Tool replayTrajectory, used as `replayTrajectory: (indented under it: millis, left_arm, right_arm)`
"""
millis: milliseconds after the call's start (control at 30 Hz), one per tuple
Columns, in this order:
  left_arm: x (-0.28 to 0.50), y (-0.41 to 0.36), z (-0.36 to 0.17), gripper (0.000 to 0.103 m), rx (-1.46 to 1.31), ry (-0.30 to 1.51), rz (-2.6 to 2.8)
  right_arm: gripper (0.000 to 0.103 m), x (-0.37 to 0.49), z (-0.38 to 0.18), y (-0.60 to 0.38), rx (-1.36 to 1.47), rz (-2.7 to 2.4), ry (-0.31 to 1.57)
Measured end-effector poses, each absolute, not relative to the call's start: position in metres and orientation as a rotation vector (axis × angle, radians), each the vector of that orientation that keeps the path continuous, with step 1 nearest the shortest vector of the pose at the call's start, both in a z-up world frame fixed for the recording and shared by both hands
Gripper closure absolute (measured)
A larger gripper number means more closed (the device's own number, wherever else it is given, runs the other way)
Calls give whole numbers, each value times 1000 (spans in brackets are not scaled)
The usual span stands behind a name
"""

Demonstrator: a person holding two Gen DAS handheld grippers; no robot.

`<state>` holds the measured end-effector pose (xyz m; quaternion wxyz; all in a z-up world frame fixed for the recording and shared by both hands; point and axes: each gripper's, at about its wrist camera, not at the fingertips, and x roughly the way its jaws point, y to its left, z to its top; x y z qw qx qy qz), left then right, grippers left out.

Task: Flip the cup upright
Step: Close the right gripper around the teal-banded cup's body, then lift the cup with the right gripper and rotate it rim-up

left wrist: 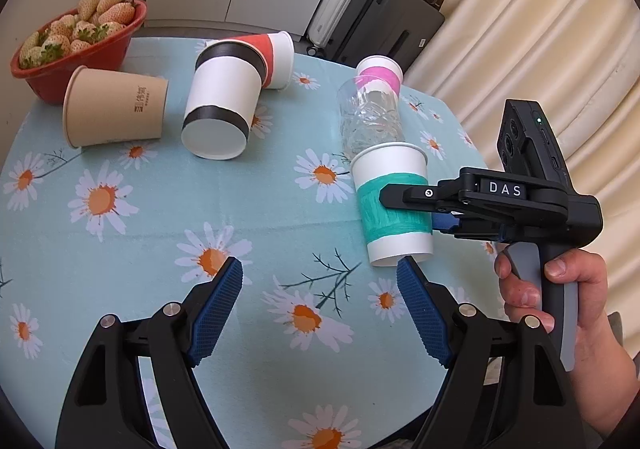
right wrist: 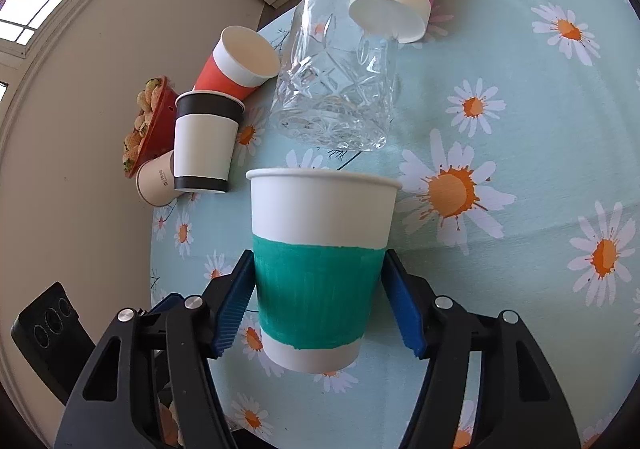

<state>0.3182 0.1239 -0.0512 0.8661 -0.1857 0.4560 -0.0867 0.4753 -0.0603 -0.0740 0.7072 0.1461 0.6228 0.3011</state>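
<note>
A white paper cup with a green band (left wrist: 390, 205) (right wrist: 320, 269) is held upright, rim up, just above the daisy tablecloth (left wrist: 120, 249). My right gripper (right wrist: 318, 301) is shut on its green band; in the left wrist view it (left wrist: 400, 201) reaches in from the right. My left gripper (left wrist: 320, 289) is open and empty, in front of the cup and a little left of it, above the cloth.
A clear cut glass (left wrist: 370, 117) (right wrist: 336, 77) stands right behind the green cup. Pink-band (left wrist: 380, 75), black-band (left wrist: 224, 105), red-band (left wrist: 272, 53) and brown (left wrist: 114, 107) cups lie further back. A red bowl of pale strawberries (left wrist: 72, 45) sits far left.
</note>
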Motion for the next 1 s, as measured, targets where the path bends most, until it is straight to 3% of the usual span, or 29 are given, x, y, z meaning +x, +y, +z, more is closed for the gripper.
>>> replayTrajectory:
  millis: [667,1000]
  left_arm:
    - [260,95,-24,25,-446,947,-335]
    - [235,87,-36,25,-509,988,-363]
  right_arm:
    - [40,406,-41,-79,145,793,1493]
    - [40,386,-65,-86,170,768,1569]
